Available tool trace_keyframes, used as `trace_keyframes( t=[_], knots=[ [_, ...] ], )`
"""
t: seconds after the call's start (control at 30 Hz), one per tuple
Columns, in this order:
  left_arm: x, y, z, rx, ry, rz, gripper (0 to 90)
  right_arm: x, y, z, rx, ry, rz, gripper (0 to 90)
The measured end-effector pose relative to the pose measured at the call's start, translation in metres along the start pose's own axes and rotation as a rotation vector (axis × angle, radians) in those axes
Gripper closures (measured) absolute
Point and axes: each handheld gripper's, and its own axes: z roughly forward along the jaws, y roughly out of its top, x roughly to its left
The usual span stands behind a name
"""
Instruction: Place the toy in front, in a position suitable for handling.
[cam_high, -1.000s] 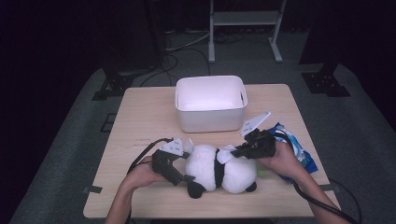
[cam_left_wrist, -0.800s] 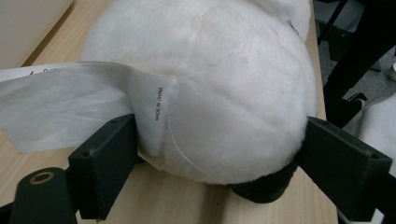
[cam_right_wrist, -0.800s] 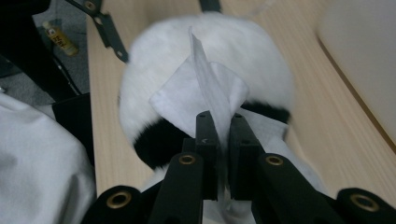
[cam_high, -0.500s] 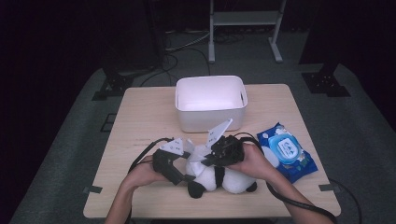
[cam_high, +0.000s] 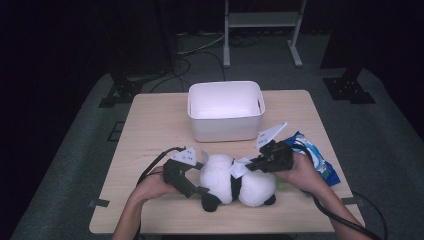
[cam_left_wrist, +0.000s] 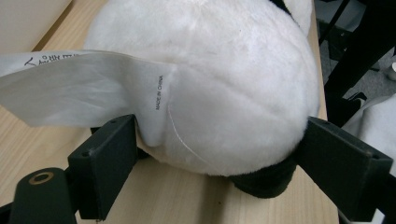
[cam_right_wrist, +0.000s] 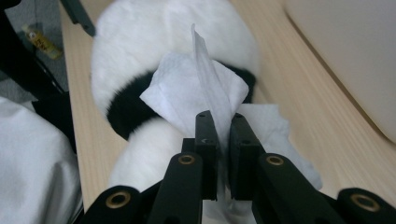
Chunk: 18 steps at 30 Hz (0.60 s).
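While my right gripper (cam_right_wrist: 223, 122) pinches a white wipe (cam_right_wrist: 196, 91) tight betw. nearly closed jaws, the wipe sits right on top of the panda plush (cam_high: 235, 182), over its black band. Plush lies across the table's near edge, long axis running left-right, head end toward my left gripper (cam_left_wrist: 219, 154), whose jaws stand wide and bracket that end w/ the sewn-in tag (cam_left_wrist: 79, 88) beside one jaw. Wiping stroke should prob. run along that axis; left side braces. White bin (cam_high: 225, 111) sits behind, wipes pack (cam_high: 312, 152) off to the right.
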Motion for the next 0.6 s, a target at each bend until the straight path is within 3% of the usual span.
trace_keyframes(
  t=[0.07, 0.17, 0.27, 0.5, 0.6],
  knots=[
    [0.000, 0.000, 0.000, -0.001, 0.000, 0.000, 12.6, -0.006, -0.006, -0.005, -0.015, 0.003, 0.036, 83.5],
    [0.001, 0.000, 0.000, 0.000, -0.002, 0.003, 13.6, -0.007, -0.005, -0.004, -0.030, 0.013, 0.049, 83.5],
    [0.001, -0.001, 0.000, -0.005, -0.005, 0.001, 13.6, 0.004, 0.012, 0.009, -0.027, 0.038, -0.015, 83.5],
    [0.003, -0.003, -0.001, 0.002, -0.001, -0.002, 13.6, 0.027, 0.039, 0.029, -0.007, 0.072, -0.104, 83.2],
    [0.003, -0.004, -0.002, 0.003, 0.002, -0.003, 13.6, 0.044, 0.048, 0.036, 0.004, 0.091, -0.151, 83.1]
  ],
)
